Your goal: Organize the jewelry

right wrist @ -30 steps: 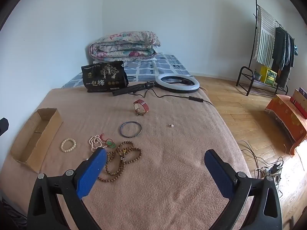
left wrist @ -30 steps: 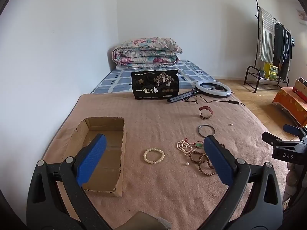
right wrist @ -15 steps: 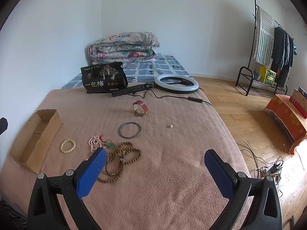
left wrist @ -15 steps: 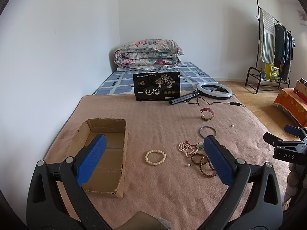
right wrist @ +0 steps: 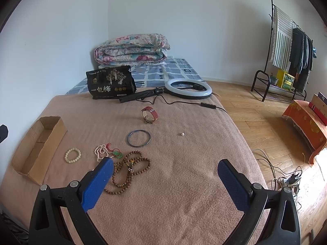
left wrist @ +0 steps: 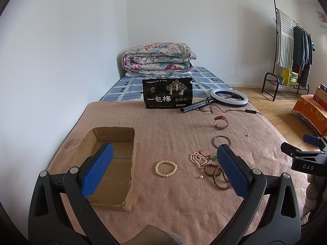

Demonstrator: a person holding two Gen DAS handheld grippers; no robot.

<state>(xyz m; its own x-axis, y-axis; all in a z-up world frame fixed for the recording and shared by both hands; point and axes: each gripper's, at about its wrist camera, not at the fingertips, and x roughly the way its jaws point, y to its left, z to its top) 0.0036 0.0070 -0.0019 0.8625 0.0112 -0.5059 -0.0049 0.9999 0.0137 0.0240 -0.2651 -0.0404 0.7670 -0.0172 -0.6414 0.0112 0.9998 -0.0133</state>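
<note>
Jewelry lies on a pink blanket [right wrist: 184, 183]: a cream bead bracelet [left wrist: 166, 168] [right wrist: 73, 155], a white bead necklace with a green pendant [left wrist: 199, 157] [right wrist: 106, 152], brown wooden beads [left wrist: 217, 176] [right wrist: 130, 169], a dark bangle [left wrist: 221, 140] [right wrist: 139, 138], a red-strap watch [left wrist: 221, 122] [right wrist: 150, 114] and loose pearls [left wrist: 201, 176] [right wrist: 182, 134]. An empty cardboard box [left wrist: 110, 163] [right wrist: 38, 149] sits at the left. My left gripper [left wrist: 165, 166] is open above the blanket, empty. My right gripper [right wrist: 165, 180] is open, empty; it also shows in the left wrist view [left wrist: 302, 153].
A black snack bag [left wrist: 168, 92] [right wrist: 110, 84], a ring light with stand and cable [left wrist: 229, 98] [right wrist: 188, 88] and a folded floral quilt [left wrist: 158, 59] lie at the far end. A wall bounds the left. A clothes rack [right wrist: 286, 51] and an orange-covered item [right wrist: 306, 122] stand right.
Both grippers have drawn back and risen slightly, so the objects sit a little farther off. Nothing on the blanket has moved.
</note>
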